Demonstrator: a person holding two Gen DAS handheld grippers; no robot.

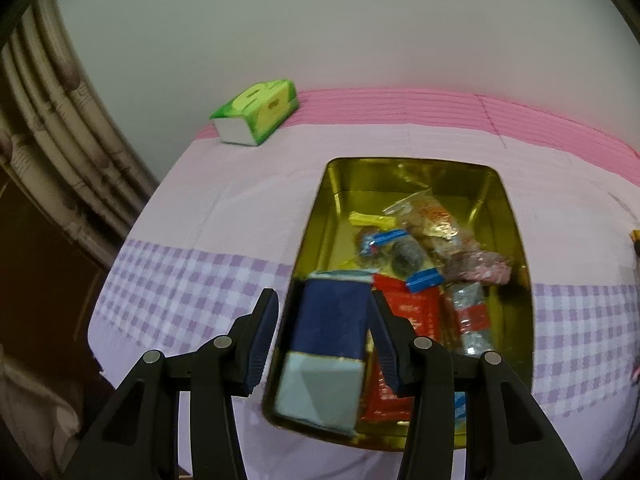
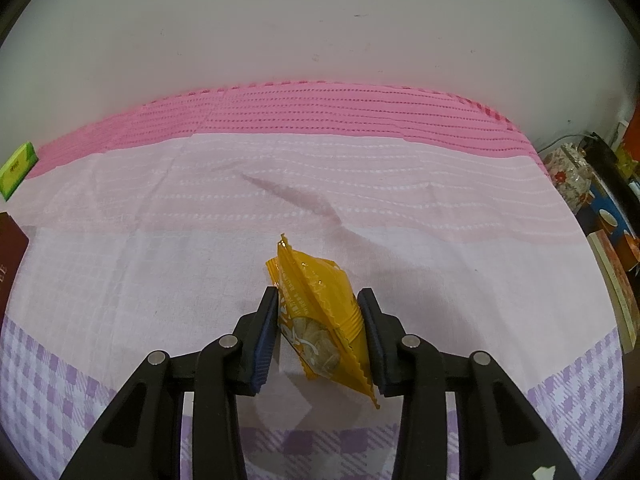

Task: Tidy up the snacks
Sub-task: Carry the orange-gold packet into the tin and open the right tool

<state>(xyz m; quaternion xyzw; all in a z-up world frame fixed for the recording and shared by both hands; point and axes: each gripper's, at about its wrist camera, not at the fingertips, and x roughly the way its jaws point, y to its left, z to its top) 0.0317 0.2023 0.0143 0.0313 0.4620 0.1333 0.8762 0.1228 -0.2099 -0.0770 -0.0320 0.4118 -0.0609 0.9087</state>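
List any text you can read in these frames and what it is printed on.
"EE": gold letters on the dark red box; the rest is cut off.
Yellow snack packet: white print, unreadable.
Red packets in the gold tin: blurred.
Green tissue pack: label too small.

Soft even indoor light, fisheye bending at edges, dark vignette corners, slight blur
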